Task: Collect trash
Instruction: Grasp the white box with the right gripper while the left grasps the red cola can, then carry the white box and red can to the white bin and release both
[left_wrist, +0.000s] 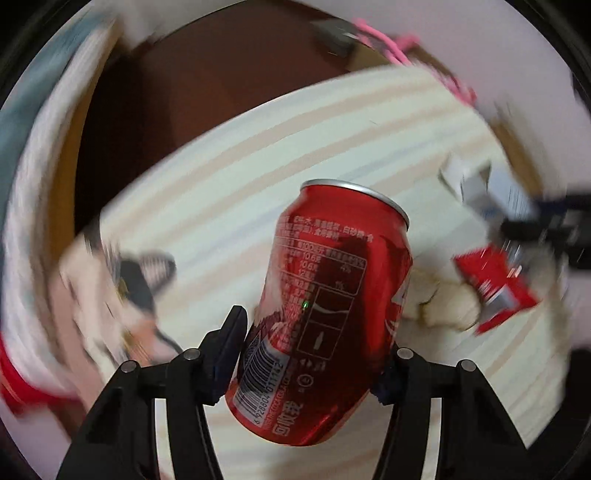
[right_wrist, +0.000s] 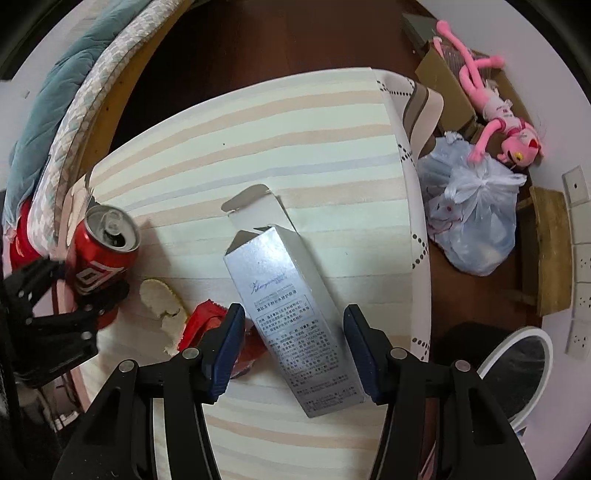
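Note:
A red cola can (left_wrist: 325, 314) hangs tilted above the striped table (left_wrist: 229, 192), and my left gripper (left_wrist: 310, 362) is shut on its lower half. The right wrist view shows the same can (right_wrist: 99, 254), tab end up, in the left gripper (right_wrist: 79, 286) at the table's left edge. An opened silver carton (right_wrist: 291, 314) lies flat on the table (right_wrist: 258, 147). My right gripper (right_wrist: 295, 347) is open, one finger on each side of the carton, with small gaps. A red wrapper (right_wrist: 205, 321) and a pale bread scrap (right_wrist: 159, 295) lie left of the carton.
Right of the table, a knotted bluish plastic bag (right_wrist: 472, 218), a pink plush toy (right_wrist: 495, 107) and cardboard (right_wrist: 447, 85) are on the dark floor. A round white-rimmed object (right_wrist: 517, 373) stands at lower right. A bed with a teal quilt (right_wrist: 48, 99) borders the left.

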